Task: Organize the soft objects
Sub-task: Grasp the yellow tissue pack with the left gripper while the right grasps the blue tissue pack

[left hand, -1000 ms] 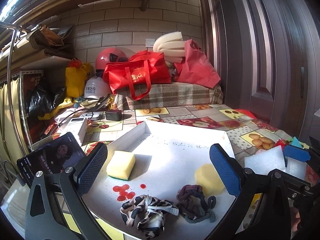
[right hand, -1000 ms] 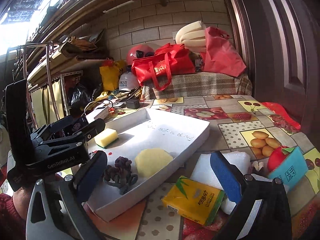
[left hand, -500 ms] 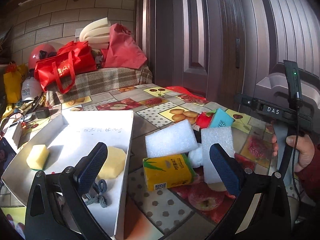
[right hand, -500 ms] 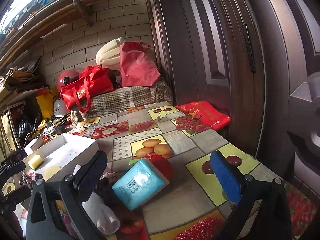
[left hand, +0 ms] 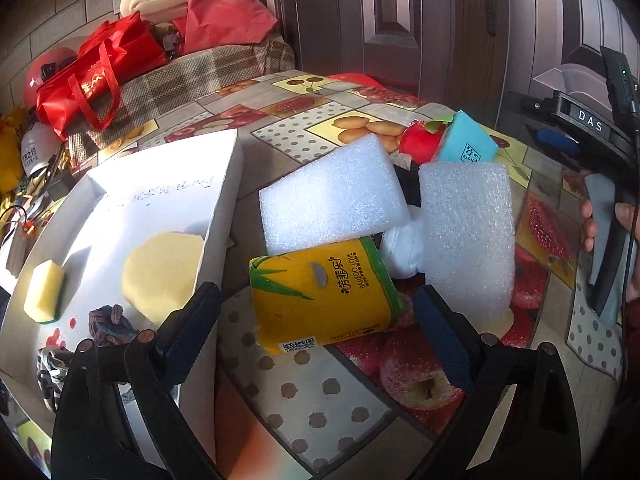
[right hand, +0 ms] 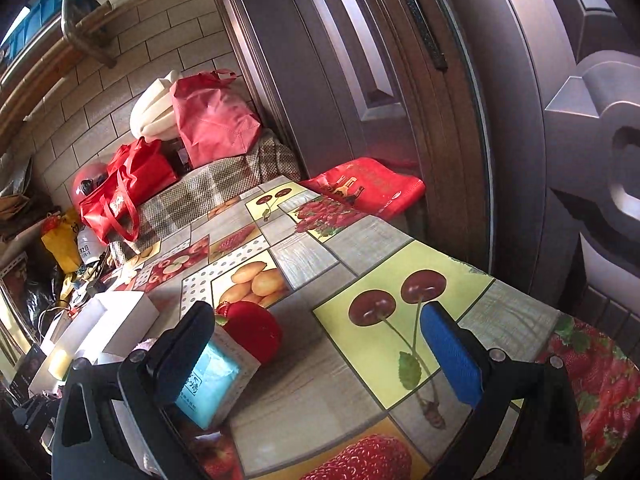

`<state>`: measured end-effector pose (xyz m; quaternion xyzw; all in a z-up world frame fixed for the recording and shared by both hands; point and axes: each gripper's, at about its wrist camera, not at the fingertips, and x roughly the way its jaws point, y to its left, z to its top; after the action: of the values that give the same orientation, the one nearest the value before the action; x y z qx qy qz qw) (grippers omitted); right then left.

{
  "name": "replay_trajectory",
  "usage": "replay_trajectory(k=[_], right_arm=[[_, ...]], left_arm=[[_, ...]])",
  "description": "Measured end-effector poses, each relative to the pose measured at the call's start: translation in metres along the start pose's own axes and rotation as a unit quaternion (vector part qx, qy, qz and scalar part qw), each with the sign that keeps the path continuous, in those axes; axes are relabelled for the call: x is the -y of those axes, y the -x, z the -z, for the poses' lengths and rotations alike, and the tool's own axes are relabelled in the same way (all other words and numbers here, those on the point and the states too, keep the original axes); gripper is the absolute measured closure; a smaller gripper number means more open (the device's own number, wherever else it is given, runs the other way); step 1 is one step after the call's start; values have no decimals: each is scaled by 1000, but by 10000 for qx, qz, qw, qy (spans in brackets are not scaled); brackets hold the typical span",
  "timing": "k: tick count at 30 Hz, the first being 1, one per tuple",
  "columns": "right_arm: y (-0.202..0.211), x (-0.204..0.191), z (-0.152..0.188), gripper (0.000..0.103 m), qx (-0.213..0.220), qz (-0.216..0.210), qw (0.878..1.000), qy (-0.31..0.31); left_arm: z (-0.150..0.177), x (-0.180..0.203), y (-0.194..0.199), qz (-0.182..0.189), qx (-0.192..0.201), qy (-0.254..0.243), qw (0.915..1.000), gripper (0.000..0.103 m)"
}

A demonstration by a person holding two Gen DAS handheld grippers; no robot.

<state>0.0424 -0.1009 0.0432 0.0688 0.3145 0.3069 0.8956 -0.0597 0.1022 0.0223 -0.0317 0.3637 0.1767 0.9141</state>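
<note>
Yellow tissue pack (left hand: 324, 292), green bamboo print, lies flat.

Right tool (right hand: 316, 346) spread wide over fruit-print tablecloth (right hand: 360, 240), blue tissue pack (right hand: 212, 384) beside red plush fruit (right hand: 252, 332)

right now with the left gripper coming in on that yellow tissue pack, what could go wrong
1. The white foam block rests partly on the yellow tissue pack; lifting the pack would likely tip the foam off.
2. The left gripper has just been closing a little with nothing between its jaws yet; its near finger sits close to the white tray wall and may nudge it.
3. The second foam block stands close by and could get knocked over.
</note>
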Motion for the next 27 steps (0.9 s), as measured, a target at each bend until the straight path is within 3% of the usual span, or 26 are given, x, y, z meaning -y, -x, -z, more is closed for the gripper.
replay_trajectory(k=[5, 7, 9, 12, 16, 22, 23, 24, 27], right_arm=[[-1, 2, 0, 0, -25, -111, 9999, -61], [-1, 3, -1, 0, -19, -169, 9998, -76], [-3, 1, -1, 0, -58, -232, 9997, -44], [-5, -10, -1, 0, -166, -366, 9991, 165], [-15, -29, 8, 0, -669, -748, 9941, 413], [-42, -58, 18, 0, -1327, -671, 9862, 727], [-46, -59, 20, 8, -1433, -724, 9845, 711], [-49, -59, 22, 37, -1531, -799, 9827, 666], [-46, -57, 24, 49, -1549, -984, 9814, 555]], left_arm=[[-6, 11, -16, -105, -263, -136, 9995, 5], [-6, 13, -21, -115, -384, -186, 9990, 10], [-6, 14, -23, -20, -470, -195, 9987, 27], [-6, 13, -22, 70, -439, -169, 9989, 28], [-6, 18, -21, 83, -405, -304, 9987, 29], [-7, 20, -17, 112, -301, -357, 9988, 29], [-7, 19, -15, 120, -263, -336, 9990, 29], [-7, 18, -13, 127, -213, -312, 9992, 29], [-7, 16, -4, 164, 24, -243, 9996, 30]])
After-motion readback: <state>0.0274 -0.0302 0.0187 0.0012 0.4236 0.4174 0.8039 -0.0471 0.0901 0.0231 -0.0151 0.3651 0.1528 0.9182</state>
